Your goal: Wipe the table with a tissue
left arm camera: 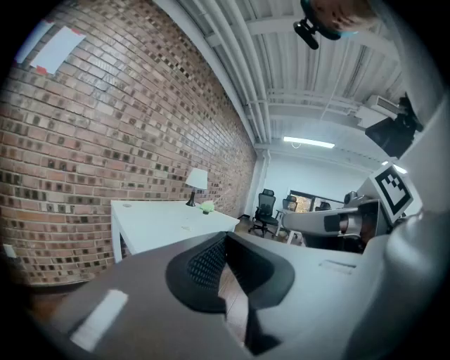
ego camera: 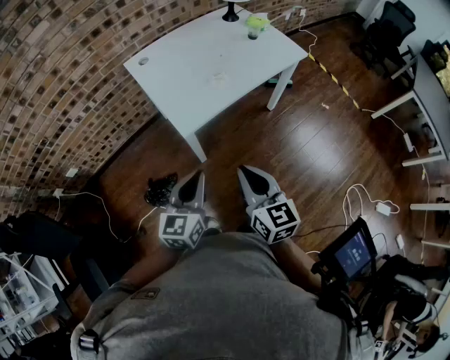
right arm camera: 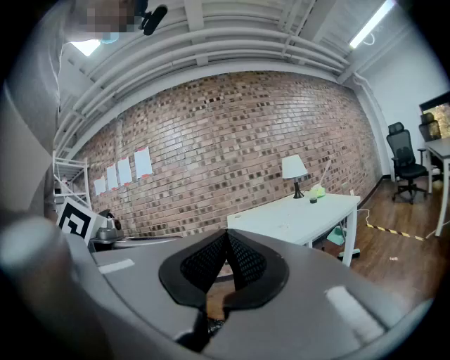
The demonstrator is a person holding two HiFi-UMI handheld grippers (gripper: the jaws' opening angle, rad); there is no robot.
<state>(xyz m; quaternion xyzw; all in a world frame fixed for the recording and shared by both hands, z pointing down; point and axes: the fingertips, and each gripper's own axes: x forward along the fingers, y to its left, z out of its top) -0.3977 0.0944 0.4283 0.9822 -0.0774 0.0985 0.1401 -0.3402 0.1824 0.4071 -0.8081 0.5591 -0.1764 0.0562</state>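
Note:
The white table (ego camera: 190, 63) stands against the brick wall, well ahead of me. A small pale crumpled thing (ego camera: 219, 77), perhaps the tissue, lies near its middle. A lamp base (ego camera: 230, 14) and a green object (ego camera: 256, 23) sit at its far end. Both grippers hang over the wooden floor, short of the table and pointing toward it. My left gripper (ego camera: 199, 176) is shut with nothing in it. My right gripper (ego camera: 243, 171) is also shut and holds nothing. In the left gripper view the table (left arm camera: 162, 218) is seen past the closed jaws, and likewise the table (right arm camera: 302, 211) in the right gripper view.
A black bundle of cables (ego camera: 162, 188) lies on the floor left of the left gripper. White cords (ego camera: 358, 197) and a screen on a stand (ego camera: 354, 254) are at the right. Office chairs (ego camera: 390, 31) and another desk stand at the far right. Yellow-black tape (ego camera: 334, 77) marks the floor.

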